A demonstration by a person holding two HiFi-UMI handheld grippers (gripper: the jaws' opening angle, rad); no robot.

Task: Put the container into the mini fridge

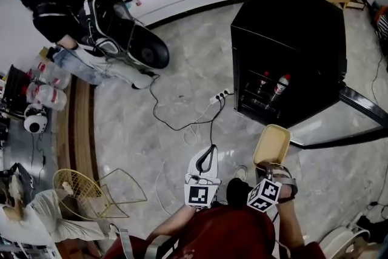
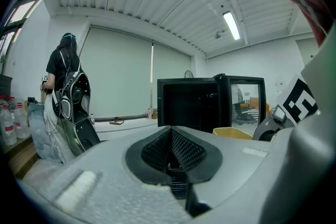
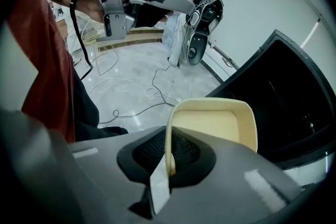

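The black mini fridge [image 1: 291, 27] stands on the floor ahead and to the right, with its door [image 1: 364, 107] swung open. A cream plastic container [image 1: 271, 145] hangs just in front of the opening. My right gripper [image 1: 271, 165] is shut on its near rim. In the right gripper view the container [image 3: 215, 122] juts out from the right gripper [image 3: 168, 157] toward the dark fridge [image 3: 286, 97]. My left gripper [image 1: 208, 152] is beside it on the left, shut and empty. The left gripper view shows that gripper [image 2: 170, 132] pointing at the fridge [image 2: 202, 105], the container [image 2: 233, 133] at its right.
Bottles [image 1: 280, 85] stand inside the fridge. A power strip [image 1: 220, 96] and cables [image 1: 173, 121] lie on the floor in front of it. A person in black [image 1: 57, 6] stands at the far left beside a black bag [image 1: 130, 39]. A wire basket [image 1: 79, 191] sits at lower left.
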